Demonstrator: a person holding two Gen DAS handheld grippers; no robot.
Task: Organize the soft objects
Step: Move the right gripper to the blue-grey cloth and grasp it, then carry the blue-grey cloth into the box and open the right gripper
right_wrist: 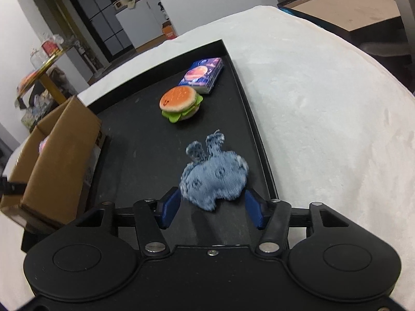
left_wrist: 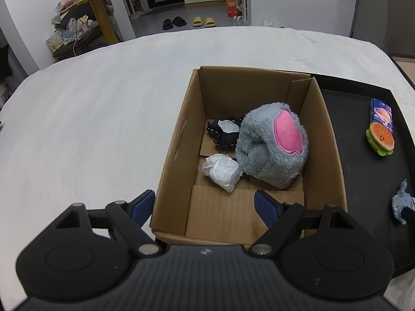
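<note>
A cardboard box (left_wrist: 179,140) stands open on the white cloth. Inside lie a grey plush with a pink patch (left_wrist: 272,147), a black-and-white soft item (left_wrist: 224,133) and a crumpled white wad (left_wrist: 223,171). My left gripper (left_wrist: 205,207) is open and empty, straddling the box's near left wall. On the black tray (right_wrist: 145,140) lie a blue plush bunny (right_wrist: 215,178), a burger toy (right_wrist: 179,103) and a tissue pack (right_wrist: 202,75). My right gripper (right_wrist: 212,207) is open, its fingers either side of the bunny's near end. The bunny (left_wrist: 402,203) also shows in the left wrist view.
The tray (left_wrist: 363,181) sits right of the box, with the burger toy (left_wrist: 381,138) and tissue pack (left_wrist: 382,115) at its far side. The box (right_wrist: 59,155) stands left of the tray in the right wrist view. White cloth (left_wrist: 90,119) covers the table.
</note>
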